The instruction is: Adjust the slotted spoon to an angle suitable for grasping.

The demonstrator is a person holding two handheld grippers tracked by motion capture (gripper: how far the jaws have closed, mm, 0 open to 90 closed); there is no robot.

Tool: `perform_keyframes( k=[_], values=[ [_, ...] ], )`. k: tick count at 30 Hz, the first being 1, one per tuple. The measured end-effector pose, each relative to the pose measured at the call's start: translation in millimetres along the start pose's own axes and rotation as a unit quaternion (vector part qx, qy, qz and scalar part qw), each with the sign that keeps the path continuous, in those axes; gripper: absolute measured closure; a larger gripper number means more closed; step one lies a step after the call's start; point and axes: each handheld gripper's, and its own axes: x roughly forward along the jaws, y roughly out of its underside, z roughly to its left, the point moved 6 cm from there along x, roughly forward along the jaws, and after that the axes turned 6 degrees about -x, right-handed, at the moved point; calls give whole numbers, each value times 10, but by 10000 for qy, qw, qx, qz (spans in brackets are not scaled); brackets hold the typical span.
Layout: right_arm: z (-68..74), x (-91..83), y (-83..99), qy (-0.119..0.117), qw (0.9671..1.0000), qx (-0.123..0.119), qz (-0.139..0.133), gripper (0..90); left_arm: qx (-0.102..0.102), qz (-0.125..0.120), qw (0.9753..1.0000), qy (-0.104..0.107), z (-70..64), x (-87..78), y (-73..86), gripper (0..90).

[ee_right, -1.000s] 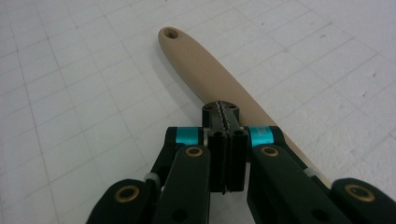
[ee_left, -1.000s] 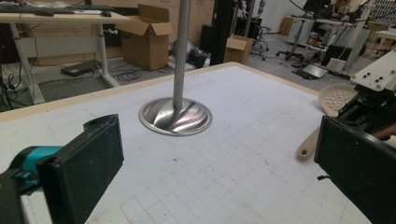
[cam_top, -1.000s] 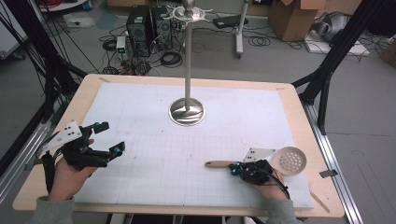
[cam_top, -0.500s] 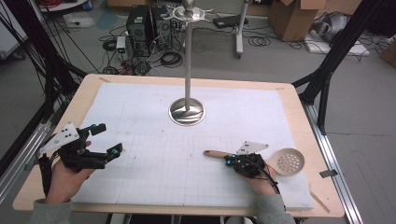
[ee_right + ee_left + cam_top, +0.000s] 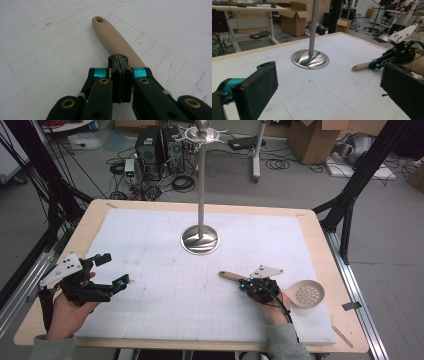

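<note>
Right gripper point(image 5: 246, 285), high view: over slotted spoon point(image 5: 287, 291) handle, near right of mat point(image 5: 150, 245). Left gripper point(image 5: 112, 270) near left, jaws wide apart, nothing held.
Left gripper view: stand point(image 5: 310, 58) ahead, spoon handle far right.
Right gripper view: jaws pressed together, possibly not clamping handle.

Lab (workshop-like): computer towers point(image 5: 157, 147), cables point(image 5: 182, 182), boxes point(image 5: 312, 140).
</note>
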Motion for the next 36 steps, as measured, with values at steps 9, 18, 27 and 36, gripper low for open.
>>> perform_keyframes(
  k=[9,18,27,36],
  values=[
    [-78,58,-40,179,9997,138,0,900,5,4,10000,-20,13,-17,10,18],
    [-129,91,-59,304,9992,255,15,900,4,9,10000,-32,14,-26,21,18],
    [-100,41,-89,213,9993,271,-114,900,-18,26,10000,-20,29,-6,28,18],
    [-119,-124,-131,256,9983,337,-410,898,-8,34,10000,29,16,26,23,18]
  ],
)
